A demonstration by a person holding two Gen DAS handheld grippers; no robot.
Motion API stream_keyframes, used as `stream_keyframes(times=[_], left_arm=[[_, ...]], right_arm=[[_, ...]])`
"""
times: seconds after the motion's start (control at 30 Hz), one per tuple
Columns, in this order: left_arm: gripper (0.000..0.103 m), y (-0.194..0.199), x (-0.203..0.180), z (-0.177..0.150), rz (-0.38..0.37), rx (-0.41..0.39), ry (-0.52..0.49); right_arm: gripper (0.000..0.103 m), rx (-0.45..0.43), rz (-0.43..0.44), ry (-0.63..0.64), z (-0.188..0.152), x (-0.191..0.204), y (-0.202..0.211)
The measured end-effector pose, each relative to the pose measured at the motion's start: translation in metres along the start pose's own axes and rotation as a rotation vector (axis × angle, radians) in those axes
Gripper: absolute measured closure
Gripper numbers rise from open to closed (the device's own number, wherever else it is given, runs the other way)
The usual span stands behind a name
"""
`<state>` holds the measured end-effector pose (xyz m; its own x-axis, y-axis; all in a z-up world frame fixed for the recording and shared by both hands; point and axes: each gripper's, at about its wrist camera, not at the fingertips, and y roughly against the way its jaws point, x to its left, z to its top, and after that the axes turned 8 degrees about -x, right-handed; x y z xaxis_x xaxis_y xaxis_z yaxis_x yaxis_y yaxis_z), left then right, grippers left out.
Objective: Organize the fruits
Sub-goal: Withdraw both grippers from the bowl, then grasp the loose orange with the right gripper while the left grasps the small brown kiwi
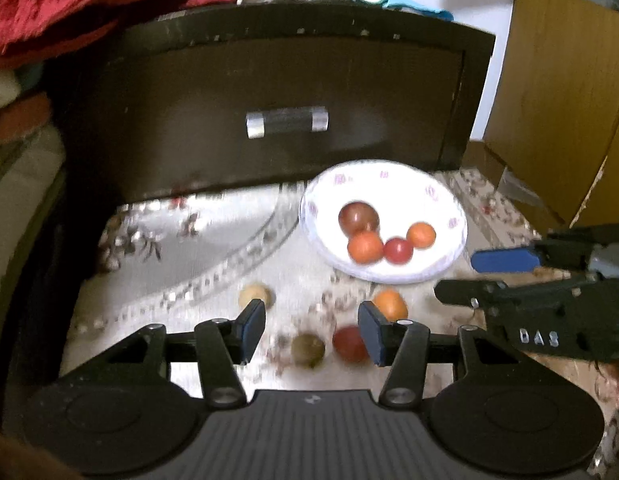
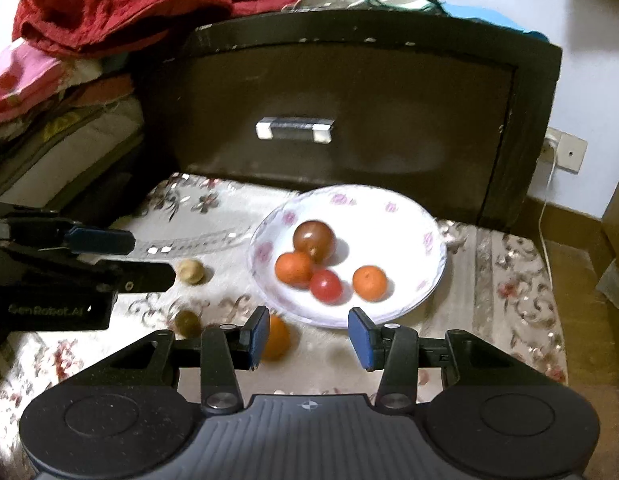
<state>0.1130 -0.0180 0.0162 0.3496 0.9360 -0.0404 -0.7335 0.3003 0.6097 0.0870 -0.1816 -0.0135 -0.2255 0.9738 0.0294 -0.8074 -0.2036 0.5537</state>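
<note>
A white floral plate [image 1: 441, 196] [image 2: 405, 208] on the patterned cloth holds a dark red fruit [image 1: 358, 217] [image 2: 314, 239], two oranges [image 1: 364, 247] [image 1: 420, 234] and a small red fruit [image 1: 397, 250] [image 2: 326, 285]. Loose on the cloth lie an orange [image 1: 391, 304] [image 2: 279, 338], a red fruit [image 1: 349, 344], a greenish fruit [image 1: 307, 349] [image 2: 187, 323] and a pale fruit [image 1: 256, 295] [image 2: 190, 271]. My left gripper [image 1: 311, 330] is open above the loose fruits. My right gripper [image 2: 307, 338] is open and empty at the plate's near rim.
A dark drawer front [image 1: 285, 120] [image 2: 341, 128] with a metal handle stands behind the plate. Red towels and folded clothes [image 2: 89, 12] pile at the left. A wooden cabinet [image 1: 561, 100] stands at the right. The right gripper shows at the left view's right edge [image 1: 549, 292].
</note>
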Motion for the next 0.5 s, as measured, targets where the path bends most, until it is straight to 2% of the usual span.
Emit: stream_keyframes(times=[0.17,0.5], left_arm=[[0.046,-0.008,0.006,-0.012,0.0,0.058,0.0],[0.046,-0.022,0.006,-0.018,-0.034,0.104,-0.036]], right_arm=[[0.063,0.046,0.021,0.023,-0.007,0.008,-0.015],[0.063,0.093,0.047,0.044,-0.014,0.013,-0.036]])
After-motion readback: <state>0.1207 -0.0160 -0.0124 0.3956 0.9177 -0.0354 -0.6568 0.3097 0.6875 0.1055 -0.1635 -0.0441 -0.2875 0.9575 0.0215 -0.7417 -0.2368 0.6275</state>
